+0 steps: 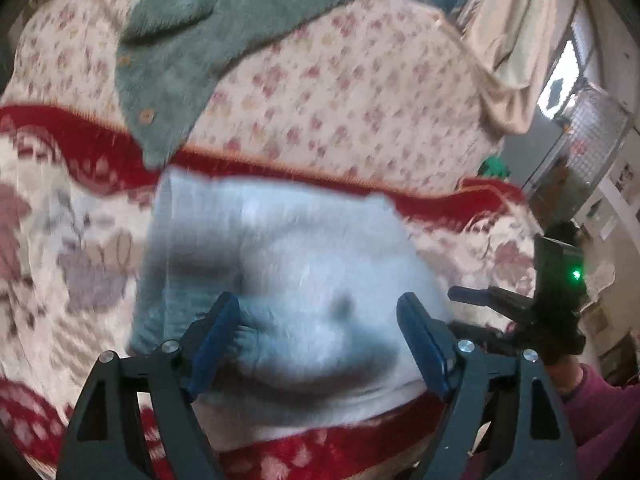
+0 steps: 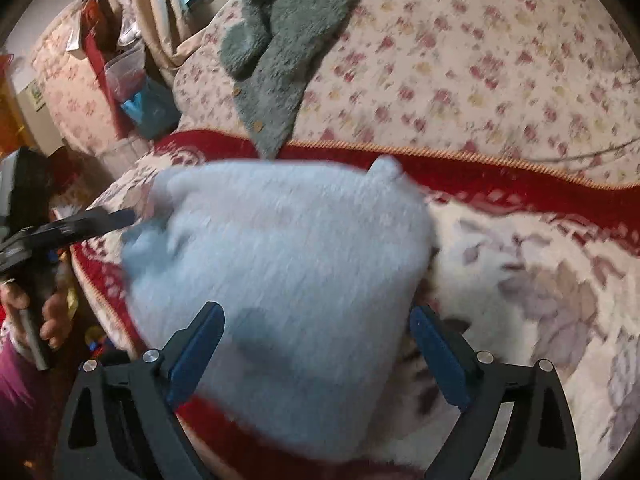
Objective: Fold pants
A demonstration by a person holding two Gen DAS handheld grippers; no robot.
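The pale blue fluffy pants (image 1: pixel 288 264) lie in a folded bundle on a red and cream flowered blanket (image 1: pixel 60 240); they also fill the middle of the right wrist view (image 2: pixel 280 280). My left gripper (image 1: pixel 320 320) is open, its blue-padded fingers spread either side of the bundle's near edge. My right gripper (image 2: pixel 316 332) is open the same way over the bundle, and shows at the right of the left wrist view (image 1: pixel 480 300). The left gripper's fingers (image 2: pixel 100 218) reach the bundle's left side in the right wrist view. Both views are blurred.
A grey-green fluffy cardigan (image 1: pixel 180 40) with buttons lies behind on a small-flowered bedspread (image 1: pixel 360 92). A curtain (image 1: pixel 512 40) and window are at the far side. Clutter with a blue bag (image 2: pixel 148 108) sits beside the bed.
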